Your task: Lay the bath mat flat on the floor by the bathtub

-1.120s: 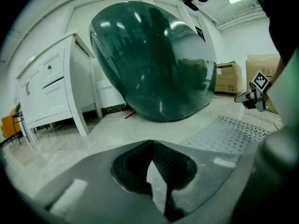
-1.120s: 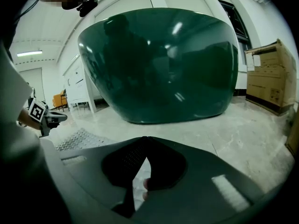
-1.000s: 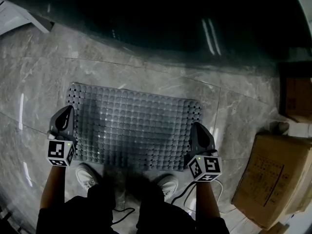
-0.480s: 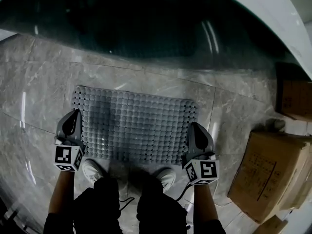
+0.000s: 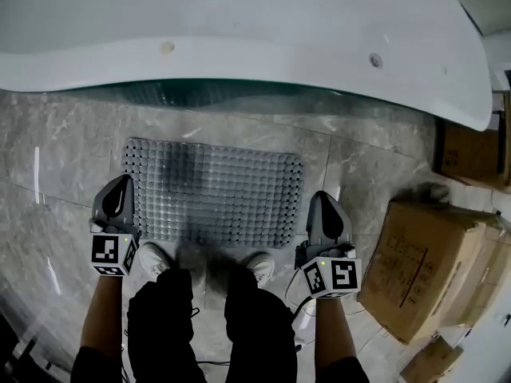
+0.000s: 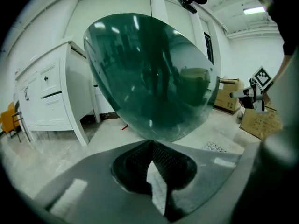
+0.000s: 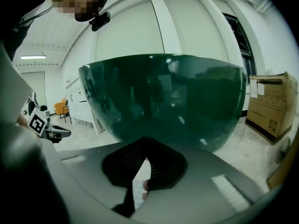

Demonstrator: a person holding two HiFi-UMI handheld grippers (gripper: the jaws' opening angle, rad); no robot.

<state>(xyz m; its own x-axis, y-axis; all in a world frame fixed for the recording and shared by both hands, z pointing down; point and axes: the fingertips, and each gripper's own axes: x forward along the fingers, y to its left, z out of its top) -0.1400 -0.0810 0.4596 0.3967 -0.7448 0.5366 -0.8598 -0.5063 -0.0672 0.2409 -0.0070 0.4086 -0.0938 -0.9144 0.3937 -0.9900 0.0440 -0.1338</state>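
Overhead, head view: bath mat (image 5: 214, 191) lies spread on the marble floor (image 5: 48, 174), long edge parallel to the bathtub (image 5: 239, 46) and just beside its base. No fold or curled corner visible. Left gripper (image 5: 123, 183) sits at the mat's left end, right gripper (image 5: 319, 199) at its right end; neither holds it. Shoes (image 5: 156, 258) are just beside the near edge. Cardboard boxes (image 5: 423, 270) off to the right, well apart from the mat.

Left gripper view: jaws pressed together at the tips, nothing pinched. Dark green tub wall fills the frame, white cabinet (image 6: 51, 92) on the left.

Right gripper view: jaws likewise closed tip to tip, empty. Tub wall ahead, a box at right.

Judgement: placement looks essentially done, and what's left is a check. Confirm all four corners sit down and the gap to the tub is even along its length. If one end needs a nudge, pinch only that corner and drag it low along the floor. Lifting the middle would likely buckle it. Keep toes off the near edge while shifting.
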